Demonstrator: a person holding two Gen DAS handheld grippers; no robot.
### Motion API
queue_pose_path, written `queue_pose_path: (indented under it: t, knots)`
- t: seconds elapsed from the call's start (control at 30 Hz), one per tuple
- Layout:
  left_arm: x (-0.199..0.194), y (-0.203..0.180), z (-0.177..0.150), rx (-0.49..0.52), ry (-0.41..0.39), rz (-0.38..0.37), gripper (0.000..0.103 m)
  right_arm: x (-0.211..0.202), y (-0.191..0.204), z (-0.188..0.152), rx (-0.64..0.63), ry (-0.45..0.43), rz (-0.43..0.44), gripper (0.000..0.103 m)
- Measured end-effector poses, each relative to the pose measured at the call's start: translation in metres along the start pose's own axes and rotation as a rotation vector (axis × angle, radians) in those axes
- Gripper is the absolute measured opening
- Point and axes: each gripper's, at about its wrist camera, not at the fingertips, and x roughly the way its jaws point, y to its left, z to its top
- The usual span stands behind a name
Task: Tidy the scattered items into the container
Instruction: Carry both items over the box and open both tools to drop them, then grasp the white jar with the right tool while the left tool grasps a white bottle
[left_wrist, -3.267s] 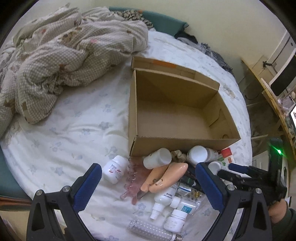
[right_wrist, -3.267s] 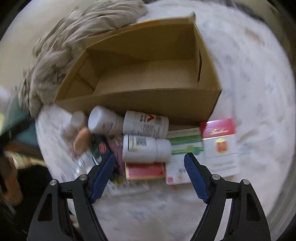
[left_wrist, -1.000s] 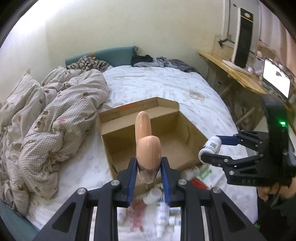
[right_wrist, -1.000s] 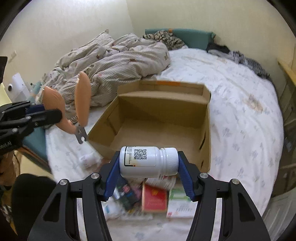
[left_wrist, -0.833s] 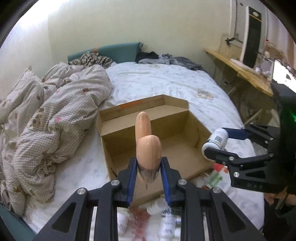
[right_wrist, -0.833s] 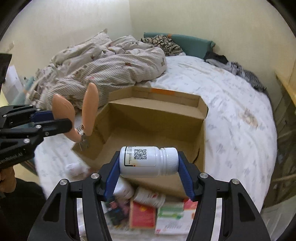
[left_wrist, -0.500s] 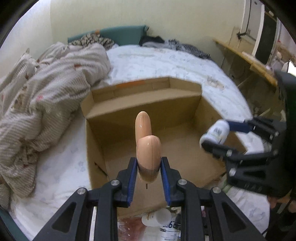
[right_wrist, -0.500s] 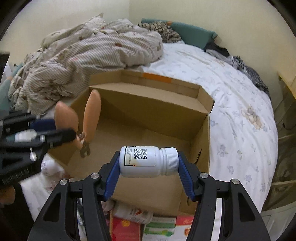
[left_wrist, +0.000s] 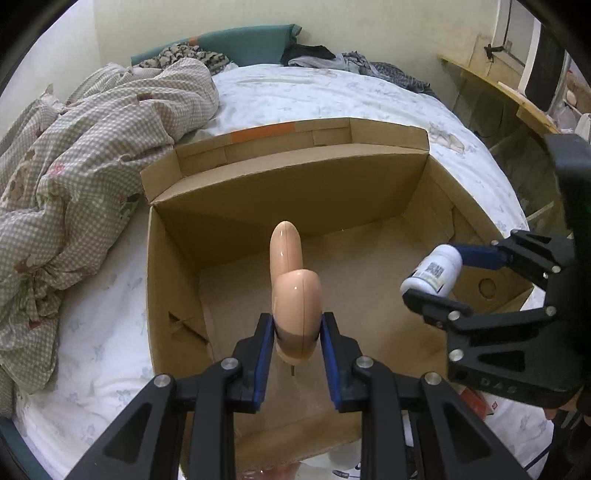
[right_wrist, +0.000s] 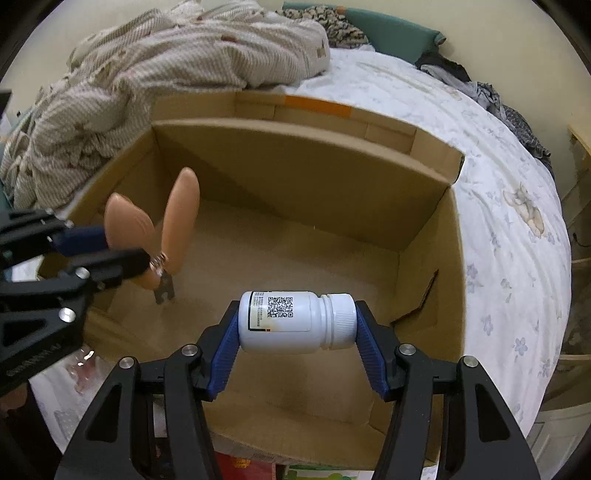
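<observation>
An open cardboard box (left_wrist: 173, 280) (right_wrist: 428, 251) lies on the bed, its brown floor bare. My left gripper (left_wrist: 297, 334) (right_wrist: 122, 245) is shut on a peach-coloured plastic-handled tool (left_wrist: 295, 295) (right_wrist: 173, 225) and hangs over the box's left half. A small metal tip shows at the tool's lower end. My right gripper (right_wrist: 297, 321) (left_wrist: 437, 271) is shut on a white pill bottle (right_wrist: 291, 321) (left_wrist: 434, 269) that lies sideways, cap to the right. It hovers over the box's right half.
A rumpled checked duvet (left_wrist: 74, 166) is heaped left of the box. Several small packets and bottles (right_wrist: 255, 469) lie on the white floral sheet (right_wrist: 517, 258) in front of the box's near wall. A wooden desk (left_wrist: 509, 96) stands at the right.
Both grippers have come down and forward from above the bed to hover inside the box opening. Each keeps its grip: the peach tool on the left, the pill bottle on the right.
</observation>
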Motion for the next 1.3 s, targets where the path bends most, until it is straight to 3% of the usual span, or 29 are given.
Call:
queue_pose_path:
  t: [0.17, 0.23, 0.27, 0.3, 0.63, 0.7, 1.3]
  knots:
    - [-0.001, -0.003, -0.001, 0.019, 0.002, 0.01, 0.027, 0.002, -0.001, -0.003, 0.014, 0.013, -0.004, 0.063]
    - [0.003, -0.002, 0.002, 0.019, 0.015, 0.018, 0.043, 0.001, -0.001, -0.003, 0.015, 0.015, -0.007, 0.063]
    - [0.004, -0.001, 0.003, 0.018, 0.018, 0.025, 0.059, 0.0, 0.0, -0.003, 0.013, 0.014, -0.011, 0.063]
    - [0.002, -0.001, 0.003, 0.016, 0.011, 0.034, 0.066, -0.001, 0.001, -0.003, 0.01, 0.01, -0.016, 0.063]
    - [-0.007, -0.003, 0.004, 0.02, -0.036, 0.05, 0.067, -0.015, 0.006, -0.003, -0.009, -0.023, -0.039, 0.071]
    - [-0.01, -0.002, 0.005, 0.013, -0.045, 0.051, 0.067, -0.021, 0.007, -0.002, -0.009, -0.035, -0.042, 0.08]
    - [-0.055, -0.001, -0.018, -0.053, -0.084, 0.059, 0.067, -0.088, 0.015, -0.012, -0.051, -0.171, -0.057, 0.08]
